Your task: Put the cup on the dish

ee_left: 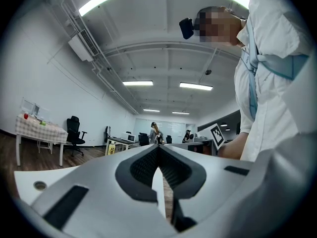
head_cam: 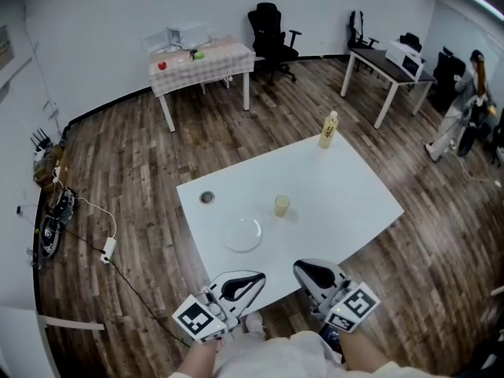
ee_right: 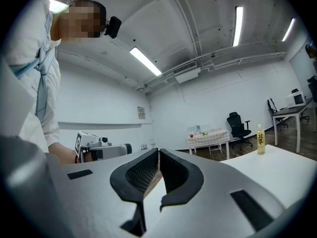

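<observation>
Left gripper (head_cam: 250, 280), right gripper (head_cam: 309, 271): jaws of both pressed together, nothing between them. Both sit just short of clear round glass dish (head_cam: 242, 233), on its near side.

Small pale-yellow cup (head_cam: 281, 205): upright, just beside dish at its far right, not on it.

Risks:
- jaws not opened in time, closed tip knocks cup over
- cup lands on dish rim, tilts
- nudge slides dish toward near edge of white rectangular table (head_cam: 346, 187)

Room:
- bare tabletop right of dish
- small grey round disc (head_cam: 207, 198) far-left of dish
- yellow-labelled bottle (head_cam: 328, 129) well beyond dish, at far corner
</observation>
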`<act>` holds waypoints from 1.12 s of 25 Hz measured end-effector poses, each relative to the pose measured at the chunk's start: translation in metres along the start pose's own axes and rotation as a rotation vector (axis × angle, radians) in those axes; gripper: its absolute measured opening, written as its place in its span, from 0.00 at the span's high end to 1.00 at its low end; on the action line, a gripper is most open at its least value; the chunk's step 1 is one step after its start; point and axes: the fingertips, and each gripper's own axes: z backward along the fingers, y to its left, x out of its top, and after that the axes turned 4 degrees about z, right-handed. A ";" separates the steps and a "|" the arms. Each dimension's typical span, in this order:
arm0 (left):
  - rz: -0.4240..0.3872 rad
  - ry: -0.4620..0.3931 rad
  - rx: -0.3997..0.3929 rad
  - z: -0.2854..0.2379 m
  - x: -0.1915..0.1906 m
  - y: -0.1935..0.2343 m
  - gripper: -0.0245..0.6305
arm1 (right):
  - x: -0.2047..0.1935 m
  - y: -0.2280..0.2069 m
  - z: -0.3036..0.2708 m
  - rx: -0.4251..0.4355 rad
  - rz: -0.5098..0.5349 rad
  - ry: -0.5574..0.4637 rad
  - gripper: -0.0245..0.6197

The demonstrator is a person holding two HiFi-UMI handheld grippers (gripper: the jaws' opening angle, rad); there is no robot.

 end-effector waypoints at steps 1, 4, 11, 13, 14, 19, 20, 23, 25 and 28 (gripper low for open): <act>0.000 0.000 -0.005 0.000 0.003 0.005 0.96 | 0.002 -0.003 -0.004 -0.007 0.002 0.002 0.91; 0.000 0.005 -0.019 0.002 0.006 0.018 0.96 | 0.004 -0.012 -0.015 -0.031 0.013 0.004 0.91; 0.029 0.019 -0.016 0.003 -0.004 0.040 0.96 | -0.002 -0.032 -0.029 -0.044 0.031 0.016 0.91; 0.034 0.023 -0.011 0.001 -0.007 0.043 0.96 | -0.004 -0.038 -0.031 -0.041 0.035 0.021 0.91; 0.034 0.022 -0.007 0.000 -0.008 0.044 0.96 | -0.006 -0.040 -0.032 -0.038 0.034 0.023 0.91; 0.046 0.023 0.022 -0.006 -0.011 0.056 0.96 | -0.016 -0.061 -0.044 -0.017 0.021 0.033 0.91; 0.050 0.021 0.025 -0.007 -0.012 0.058 0.96 | -0.018 -0.065 -0.048 -0.009 0.026 0.037 0.91; 0.058 0.022 0.039 -0.013 -0.017 0.064 0.96 | -0.024 -0.075 -0.058 0.020 0.037 0.051 0.88; 0.066 0.024 0.052 -0.015 -0.020 0.069 0.96 | -0.030 -0.081 -0.063 0.036 0.039 0.060 0.79; 0.073 0.027 0.061 -0.016 -0.022 0.075 0.96 | -0.040 -0.089 -0.072 0.046 0.059 0.083 0.77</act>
